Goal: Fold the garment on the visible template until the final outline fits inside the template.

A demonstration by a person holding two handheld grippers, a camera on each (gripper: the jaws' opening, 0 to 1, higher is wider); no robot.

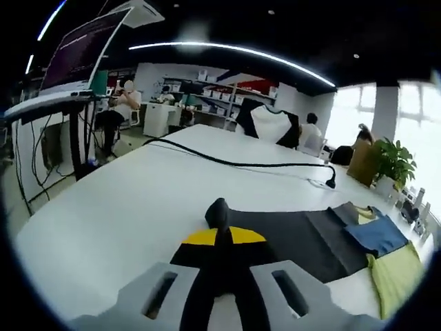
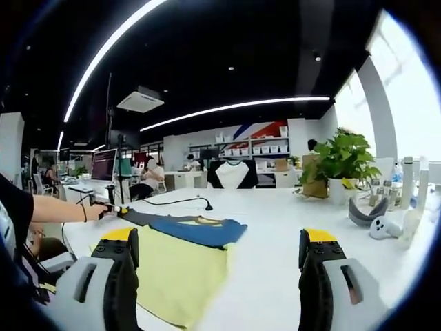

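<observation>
Left gripper view: the left gripper [image 1: 219, 215] has its jaws pressed together, pinching a fold of dark cloth that rises between them. That cloth belongs to the garment [image 1: 303, 238], which lies spread on the white table [image 1: 124, 207]. Its near part is black and dark grey with a yellow patch [image 1: 207, 236] just behind the jaw tips. Its far end shows a blue panel [image 1: 375, 233] and a yellow-green panel [image 1: 396, 272] side by side. A black cable [image 1: 234, 163] runs across the table beyond the garment. A potted plant [image 1: 393, 162] stands at the table's far edge, past the garment. Whether a template lies under the garment cannot be told.

Right gripper view: the right gripper [image 2: 217, 252] has its jaws wide apart and holds nothing. It sits above the garment [image 2: 176, 265], whose yellow-green panel lies between and below the jaws. The blue panel [image 2: 200, 231] lies just beyond the yellow-green one, then dark grey cloth reaches toward the person's forearm [image 2: 58, 208]. The hand at the end of that forearm holds the left gripper [image 2: 110, 207] at the garment's far dark end. The potted plant [image 2: 337, 165] stands on the table [image 2: 275, 221] well apart from the garment. Grey objects [image 2: 368, 217] lie beside it; their kind cannot be told.
</observation>
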